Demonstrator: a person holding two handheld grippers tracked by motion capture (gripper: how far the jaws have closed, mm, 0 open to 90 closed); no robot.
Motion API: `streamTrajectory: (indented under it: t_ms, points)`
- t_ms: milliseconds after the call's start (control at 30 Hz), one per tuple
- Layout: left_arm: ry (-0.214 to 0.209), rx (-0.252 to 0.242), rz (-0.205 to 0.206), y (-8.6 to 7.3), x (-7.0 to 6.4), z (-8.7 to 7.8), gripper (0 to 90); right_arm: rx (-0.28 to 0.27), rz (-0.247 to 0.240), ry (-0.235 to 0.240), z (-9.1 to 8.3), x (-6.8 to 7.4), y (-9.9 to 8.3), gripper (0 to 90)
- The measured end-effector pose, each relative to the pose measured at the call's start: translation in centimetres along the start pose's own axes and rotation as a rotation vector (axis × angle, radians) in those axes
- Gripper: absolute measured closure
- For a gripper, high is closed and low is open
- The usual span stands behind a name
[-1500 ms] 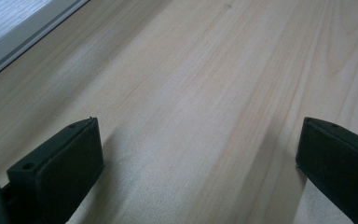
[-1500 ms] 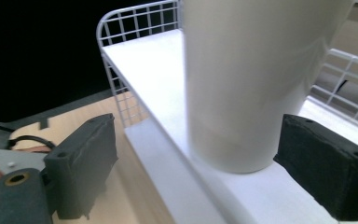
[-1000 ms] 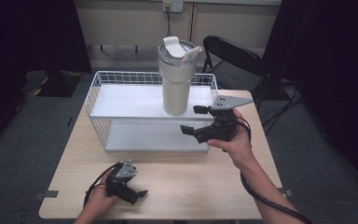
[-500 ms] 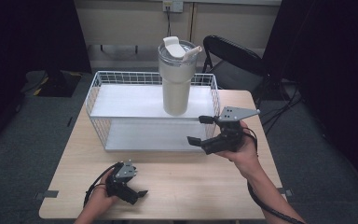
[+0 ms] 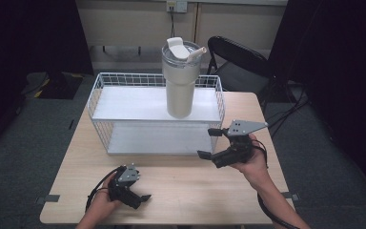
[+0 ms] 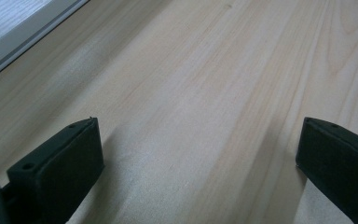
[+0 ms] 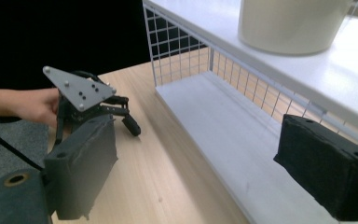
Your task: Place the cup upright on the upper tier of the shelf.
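Resting low on the wooden table, left gripper has jaws spread wide, nothing between them. Right gripper, farther out, is also wide open and empty, its fingers facing the wire rack. Beyond them, cream tumbler stands upright on the rack's upper shelf.

Stands on the upper shelf of the wire rack, beyond and left of the right gripper: the tumbler. Rests low on the table, well left of and nearer than the right gripper: the left gripper. Behind the rack, beyond both: a chair.
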State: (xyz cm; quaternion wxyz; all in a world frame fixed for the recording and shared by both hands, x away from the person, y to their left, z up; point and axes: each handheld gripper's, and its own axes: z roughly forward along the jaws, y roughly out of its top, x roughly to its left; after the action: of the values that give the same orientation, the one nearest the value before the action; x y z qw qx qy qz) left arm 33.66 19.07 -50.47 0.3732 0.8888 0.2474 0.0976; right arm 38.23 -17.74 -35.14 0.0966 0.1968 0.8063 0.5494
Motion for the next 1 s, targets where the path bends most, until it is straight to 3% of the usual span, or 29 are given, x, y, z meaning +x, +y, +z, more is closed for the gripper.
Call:
streamTrajectory:
  t_ms: [1000]
  points:
    - [0.0, 0.0, 0.0, 0.0, 0.0, 0.0, 0.0, 0.079, 0.007, -0.012, 0.8, -0.1, -7.6, 11.5]
